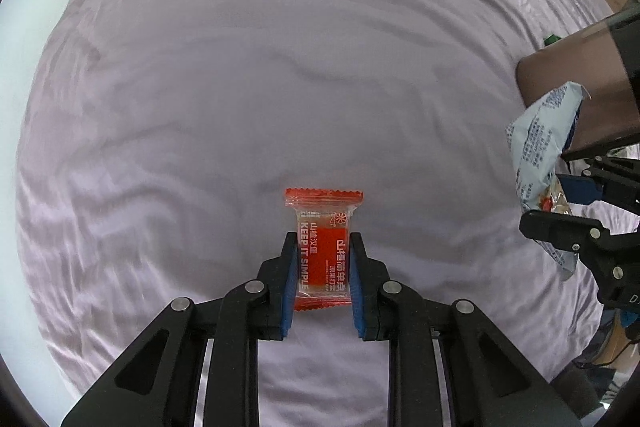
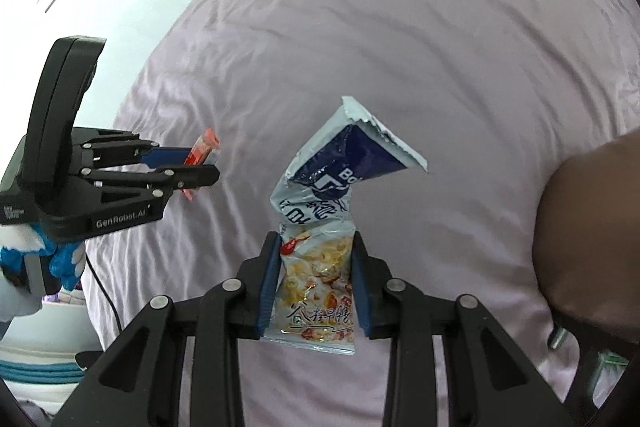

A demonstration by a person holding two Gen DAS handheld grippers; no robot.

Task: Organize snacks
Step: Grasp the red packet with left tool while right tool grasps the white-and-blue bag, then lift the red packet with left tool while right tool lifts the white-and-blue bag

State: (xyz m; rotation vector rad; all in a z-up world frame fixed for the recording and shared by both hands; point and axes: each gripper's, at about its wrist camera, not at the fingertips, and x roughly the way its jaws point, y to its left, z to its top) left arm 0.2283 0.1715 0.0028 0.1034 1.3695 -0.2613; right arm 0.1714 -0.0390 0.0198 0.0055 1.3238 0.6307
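Left claw (image 1: 323, 269) grips red packet (image 1: 323, 247); right claw (image 2: 316, 279) grips cereal pouch (image 2: 320, 267).

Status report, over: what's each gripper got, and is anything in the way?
Left gripper shut on red snack packet. Right gripper shut on cereal packet. Brown container close at right; lilac sheet below.

bedsheet (image 1: 280, 67): lilac, wrinkled | brown box (image 1: 576, 75): right edge, possibly cardboard | cable (image 2: 106, 291): black

My left gripper (image 1: 323, 269) has black fingers with blue pads, and between them is a red packet (image 1: 323, 247) with white letters. My right gripper (image 2: 314, 277) grips a pale blue packet (image 2: 320, 259) with a navy patch. The sheet (image 1: 280, 67) is plain lilac.
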